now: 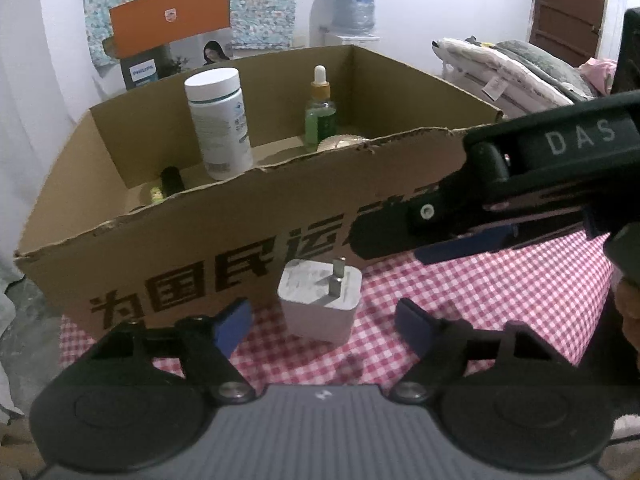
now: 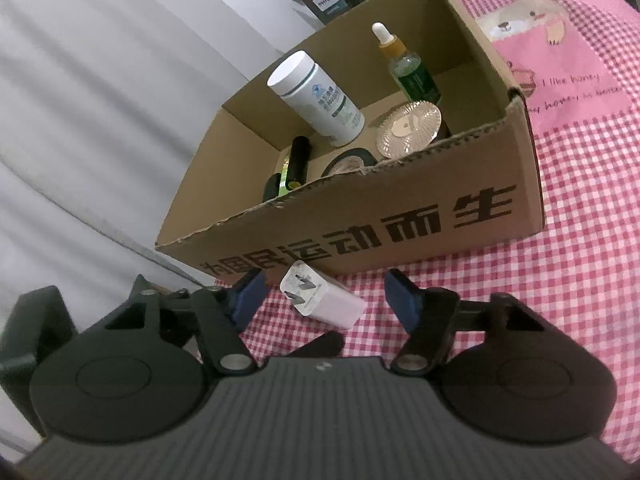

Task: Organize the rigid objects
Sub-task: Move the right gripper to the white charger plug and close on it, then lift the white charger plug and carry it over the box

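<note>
We see the charger (image 1: 320,304) prongs-up before the cardboard box (image 1: 240,216); left hand-held gripper (image 1: 324,322) and right hand-held gripper (image 2: 322,300) both gape around it, gripping nothing.

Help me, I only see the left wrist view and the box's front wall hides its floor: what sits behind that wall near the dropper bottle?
Observer: A round silvery disc, just in front of the dropper bottle.
Operator: Anything to its left?
Observer: A black tape roll close behind the front wall of the box.
Operator: What is beyond the box's right end?
Observer: The checked cloth carries on, with a pink bear-print panel further back.
</note>
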{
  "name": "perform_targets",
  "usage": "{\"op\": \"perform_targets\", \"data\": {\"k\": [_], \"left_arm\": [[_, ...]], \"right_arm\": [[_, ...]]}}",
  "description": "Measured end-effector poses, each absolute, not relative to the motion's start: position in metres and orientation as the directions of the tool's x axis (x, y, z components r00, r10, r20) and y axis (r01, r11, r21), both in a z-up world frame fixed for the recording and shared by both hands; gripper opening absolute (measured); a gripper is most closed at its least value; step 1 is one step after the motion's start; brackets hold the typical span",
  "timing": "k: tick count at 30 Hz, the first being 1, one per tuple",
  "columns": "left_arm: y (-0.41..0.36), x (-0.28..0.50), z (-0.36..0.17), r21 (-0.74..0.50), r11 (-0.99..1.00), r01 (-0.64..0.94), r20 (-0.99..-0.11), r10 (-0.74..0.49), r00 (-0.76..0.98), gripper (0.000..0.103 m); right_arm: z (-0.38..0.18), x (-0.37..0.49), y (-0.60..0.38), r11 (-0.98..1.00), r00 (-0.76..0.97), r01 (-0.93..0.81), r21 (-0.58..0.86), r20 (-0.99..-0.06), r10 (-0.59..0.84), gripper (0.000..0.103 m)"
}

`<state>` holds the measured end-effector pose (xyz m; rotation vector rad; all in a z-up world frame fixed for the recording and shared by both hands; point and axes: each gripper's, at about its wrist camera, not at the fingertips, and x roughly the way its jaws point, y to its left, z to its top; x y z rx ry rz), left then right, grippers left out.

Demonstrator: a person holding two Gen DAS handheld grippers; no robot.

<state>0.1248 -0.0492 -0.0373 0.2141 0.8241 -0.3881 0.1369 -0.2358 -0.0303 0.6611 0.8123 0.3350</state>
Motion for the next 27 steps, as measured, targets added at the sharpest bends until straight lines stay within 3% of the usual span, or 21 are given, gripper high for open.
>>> {"op": "perform_targets", "data": {"k": [5, 10, 27], "left_arm": [[-0.052, 0.133, -0.041, 0.024, 0.913, 0.407, -0.749, -0.253, 0.612, 0.065], [-0.052, 0.138, -0.043, 0.004, 0.92, 0.392, -0.761, -0.252, 0.598, 0.047], [-0.071, 0.11, -0.04, -0.019, 0.892, 0.452, -0.771, -0.301, 0.561, 0.045]], "right_arm": [[-0.04, 0.144, -0.239, 0.72, 0.639, -0.008, 0.694, -0.55, 0.537, 0.05], [-0.044, 0.15, -0.232, 0.718, 0.627, -0.023, 0.696, -0.549, 0.552, 0.044], [-0.044, 0.129, -0.23, 0.752, 0.592, -0.021, 0.659, -0.598, 0.54, 0.038]]}}
